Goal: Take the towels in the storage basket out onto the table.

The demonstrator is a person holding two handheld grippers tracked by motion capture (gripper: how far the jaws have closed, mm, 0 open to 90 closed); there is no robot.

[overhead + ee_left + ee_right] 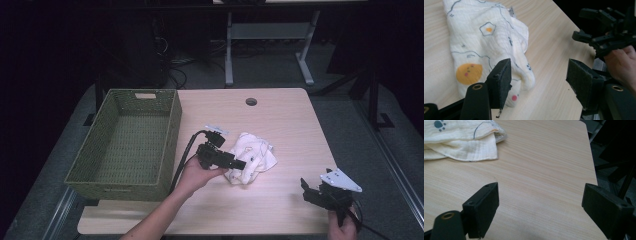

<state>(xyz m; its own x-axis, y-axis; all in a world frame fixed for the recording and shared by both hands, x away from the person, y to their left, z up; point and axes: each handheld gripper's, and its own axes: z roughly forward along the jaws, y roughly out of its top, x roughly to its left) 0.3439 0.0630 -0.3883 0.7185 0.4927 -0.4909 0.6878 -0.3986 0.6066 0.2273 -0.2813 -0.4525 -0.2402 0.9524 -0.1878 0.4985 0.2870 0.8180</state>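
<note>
Two grippers work over a pale wooden surface [280,125], and the left gripper [239,164] is much the nearer to the one loose thing on it, a crumpled white cloth [250,157]. In the high view the cloth lies near the middle of the surface, touching or just beside the left gripper's tips, toward 3 o'clock from that hand. In the left gripper view its jaws stand wide apart with nothing between them; the cloth [486,47] bunches up against the left-hand jaw and spreads away toward 11 o'clock, so closing on it would likely call for a small shift that way first. The right gripper [311,190] sits near the surface's 5 o'clock corner, well apart from the cloth, which lies toward 10 o'clock from it; its jaws are also spread, over bare wood.

The cloth is thin, soft muslin, loosely folded on itself, its long axis running roughly from 1 to 7 o'clock in the high view. It is printed with fried eggs, an orange round face, dark paw prints and thin grey lines.

An empty green woven basket [172,145] stands at the surface's 9 o'clock edge.
</note>
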